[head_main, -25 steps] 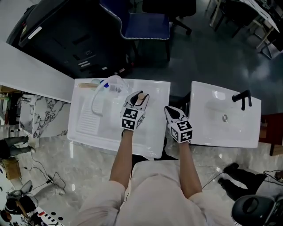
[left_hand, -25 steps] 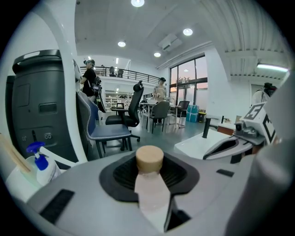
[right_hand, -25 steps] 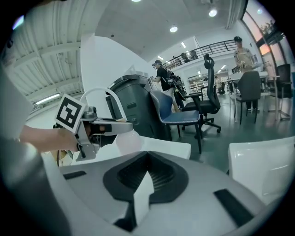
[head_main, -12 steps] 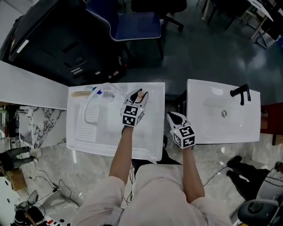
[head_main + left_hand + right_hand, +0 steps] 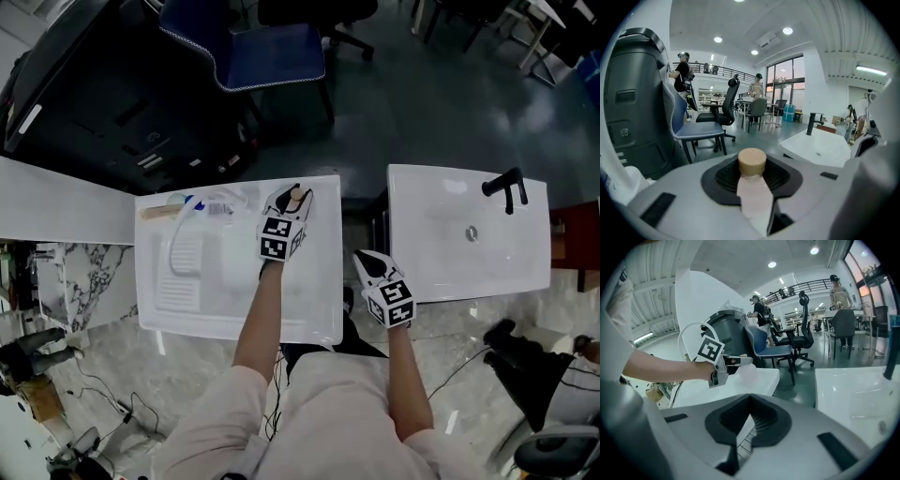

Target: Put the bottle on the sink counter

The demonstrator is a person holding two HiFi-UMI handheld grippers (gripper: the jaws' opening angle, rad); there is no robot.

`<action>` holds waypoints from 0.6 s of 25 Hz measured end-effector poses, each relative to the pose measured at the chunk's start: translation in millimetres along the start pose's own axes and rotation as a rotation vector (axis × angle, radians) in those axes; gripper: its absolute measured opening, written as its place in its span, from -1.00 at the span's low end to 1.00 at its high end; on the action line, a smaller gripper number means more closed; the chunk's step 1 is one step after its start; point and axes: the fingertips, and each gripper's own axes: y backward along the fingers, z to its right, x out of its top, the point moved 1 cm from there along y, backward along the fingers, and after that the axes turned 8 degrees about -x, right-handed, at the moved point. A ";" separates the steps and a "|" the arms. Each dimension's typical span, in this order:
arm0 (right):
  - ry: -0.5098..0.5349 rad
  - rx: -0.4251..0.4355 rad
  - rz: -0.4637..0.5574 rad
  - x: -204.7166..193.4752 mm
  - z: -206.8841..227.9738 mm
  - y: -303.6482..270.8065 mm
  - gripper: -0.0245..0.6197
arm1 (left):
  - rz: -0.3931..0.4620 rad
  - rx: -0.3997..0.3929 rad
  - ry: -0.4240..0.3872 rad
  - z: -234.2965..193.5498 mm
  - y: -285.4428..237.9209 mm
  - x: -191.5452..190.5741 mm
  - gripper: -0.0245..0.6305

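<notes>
My left gripper (image 5: pixel 293 199) is shut on a pale pink bottle (image 5: pixel 753 192) with a tan wooden cap (image 5: pixel 752 161). The cap points away from me. In the head view the bottle (image 5: pixel 297 198) hangs over the far right part of the left white sink counter (image 5: pixel 319 281). My right gripper (image 5: pixel 369 260) hovers over the gap between the two sinks, jaws together and holding nothing. The right gripper view shows the left gripper (image 5: pixel 719 363) and the bottle (image 5: pixel 746 373) above the counter's corner.
A second white sink (image 5: pixel 441 272) with a black tap (image 5: pixel 504 187) stands to the right. At the left sink's far left lie a white hose (image 5: pixel 178 239), a wooden brush (image 5: pixel 159 211) and a clear bottle (image 5: pixel 220 202). A blue chair (image 5: pixel 258 47) stands beyond.
The left gripper has carried the bottle a little toward the counter's far edge and lower. The right gripper has drawn back toward me, beside the right sink's front corner.
</notes>
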 end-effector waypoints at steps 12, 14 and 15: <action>-0.035 -0.069 -0.028 -24.5 10.0 15.4 -0.91 | -0.015 -0.041 -0.061 1.7 -20.0 -8.2 -0.54; -0.036 -0.074 -0.025 -22.7 10.7 16.1 -0.91 | -0.015 -0.045 -0.070 2.7 -21.8 -10.2 -0.54; -0.036 -0.075 -0.023 -22.3 10.8 16.4 -0.91 | -0.012 -0.046 -0.073 3.2 -22.3 -10.8 -0.54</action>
